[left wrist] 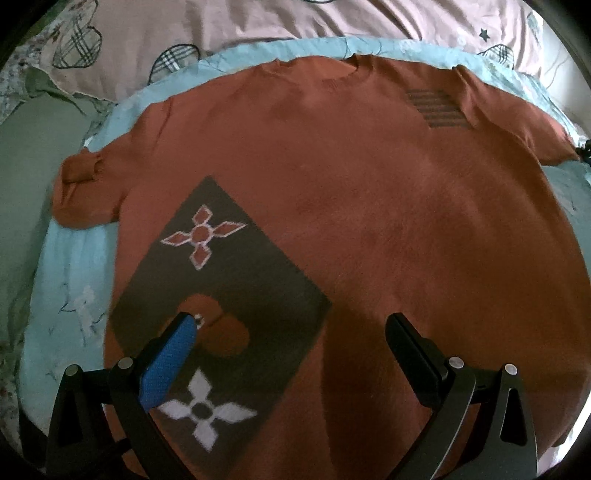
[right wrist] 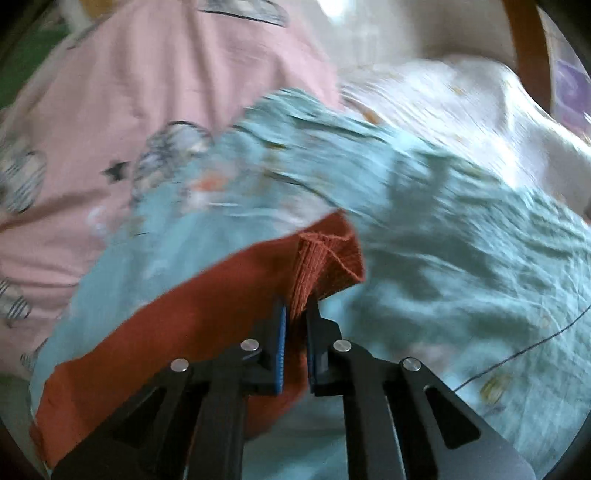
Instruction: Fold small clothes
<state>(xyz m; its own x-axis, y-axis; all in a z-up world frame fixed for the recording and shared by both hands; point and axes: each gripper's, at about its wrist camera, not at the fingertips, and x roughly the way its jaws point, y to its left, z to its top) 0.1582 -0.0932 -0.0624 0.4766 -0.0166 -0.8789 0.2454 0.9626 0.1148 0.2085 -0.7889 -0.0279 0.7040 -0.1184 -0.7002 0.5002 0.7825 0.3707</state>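
My right claw [right wrist: 295, 314] is pinching the rust-orange knitted sweater's [left wrist: 332, 192] ribbed cuff [right wrist: 325, 258] at centre frame, my left claw [left wrist: 295, 343] is hanging spread, and that shallow bite risks slipping.

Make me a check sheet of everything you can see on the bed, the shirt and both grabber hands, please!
Surface: light blue sheet, wrinkled, spread over the bed.
Job's things: rust-red sweater lying flat, front up, sleeves out to the sides; dark patch with flower shapes low on its front.
Clutter: pink blanket beyond the collar.
Grippers: left gripper open above the hem; right gripper shut on the ribbed sleeve cuff.
Cables: thin dark line on the sheet, cannot tell what.
Surroundings: blurred, unclear.
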